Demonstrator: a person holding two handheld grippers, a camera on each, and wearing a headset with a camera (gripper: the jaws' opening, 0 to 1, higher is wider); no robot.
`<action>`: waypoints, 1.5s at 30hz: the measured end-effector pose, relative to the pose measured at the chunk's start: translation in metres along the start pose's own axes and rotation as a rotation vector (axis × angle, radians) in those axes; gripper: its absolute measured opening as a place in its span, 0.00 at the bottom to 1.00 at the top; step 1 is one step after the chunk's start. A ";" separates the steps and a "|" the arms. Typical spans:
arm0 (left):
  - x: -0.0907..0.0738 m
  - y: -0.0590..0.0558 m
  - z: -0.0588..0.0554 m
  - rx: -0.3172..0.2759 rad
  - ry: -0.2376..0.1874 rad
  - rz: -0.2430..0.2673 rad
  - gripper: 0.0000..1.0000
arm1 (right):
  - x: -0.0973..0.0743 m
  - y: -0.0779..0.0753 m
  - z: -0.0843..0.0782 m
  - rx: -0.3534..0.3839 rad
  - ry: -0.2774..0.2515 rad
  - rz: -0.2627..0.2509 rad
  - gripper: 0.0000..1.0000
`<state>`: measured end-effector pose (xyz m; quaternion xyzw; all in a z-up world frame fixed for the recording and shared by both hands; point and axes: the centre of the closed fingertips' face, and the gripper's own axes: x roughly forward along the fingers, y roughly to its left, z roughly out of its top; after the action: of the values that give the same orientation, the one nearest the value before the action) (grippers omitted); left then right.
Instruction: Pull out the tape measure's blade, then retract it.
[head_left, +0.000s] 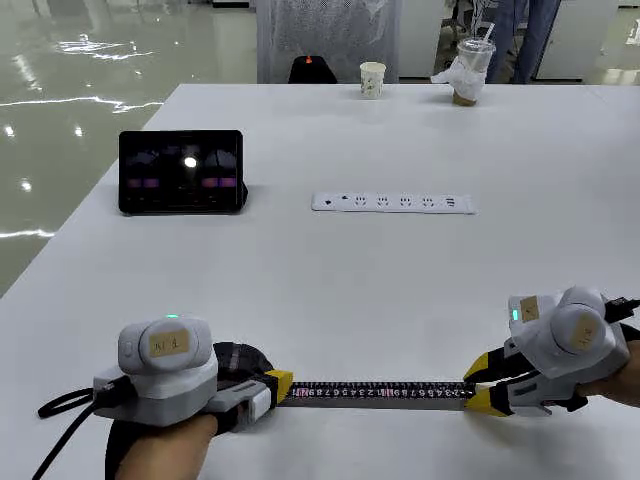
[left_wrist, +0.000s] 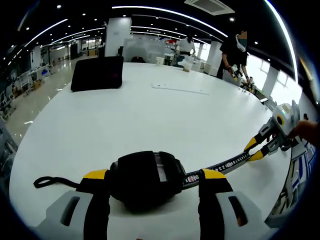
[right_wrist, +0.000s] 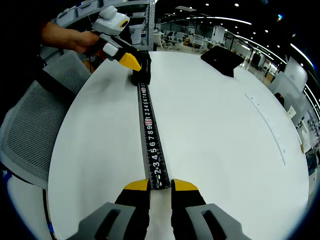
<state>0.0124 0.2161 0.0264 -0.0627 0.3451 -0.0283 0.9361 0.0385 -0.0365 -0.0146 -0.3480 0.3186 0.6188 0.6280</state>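
While L claw (left_wrist: 155, 176) clamps tape case (left_wrist: 142, 189), R claw (right_wrist: 160, 185) pinches blade (right_wrist: 149, 132).

White table (head_left: 350, 280): tablet (head_left: 181, 171), power strip (head_left: 393, 203), tape measure (left_wrist: 145, 180)

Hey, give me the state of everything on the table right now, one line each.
Case: clamped in left gripper.
Blade: pulled out, lying flat, tip pinched by right gripper.
Tablet: propped up, screen dimly lit.
Power strip: flat, nothing plugged in.
Paper cup: upright.

Left gripper (head_left: 264, 381), right gripper (head_left: 481, 385) (both clamped), apart
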 end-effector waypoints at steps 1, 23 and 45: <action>0.001 0.001 0.000 -0.003 0.001 0.006 0.67 | 0.000 0.002 0.000 -0.001 -0.003 0.008 0.13; 0.011 0.010 -0.002 -0.029 0.043 0.036 0.61 | 0.000 0.001 0.001 -0.026 -0.010 0.013 0.11; 0.011 0.011 -0.004 -0.018 0.081 0.033 0.57 | -0.001 0.002 0.002 -0.040 -0.003 -0.005 0.10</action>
<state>0.0182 0.2256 0.0145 -0.0641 0.3839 -0.0125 0.9211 0.0367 -0.0348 -0.0127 -0.3606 0.3044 0.6238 0.6230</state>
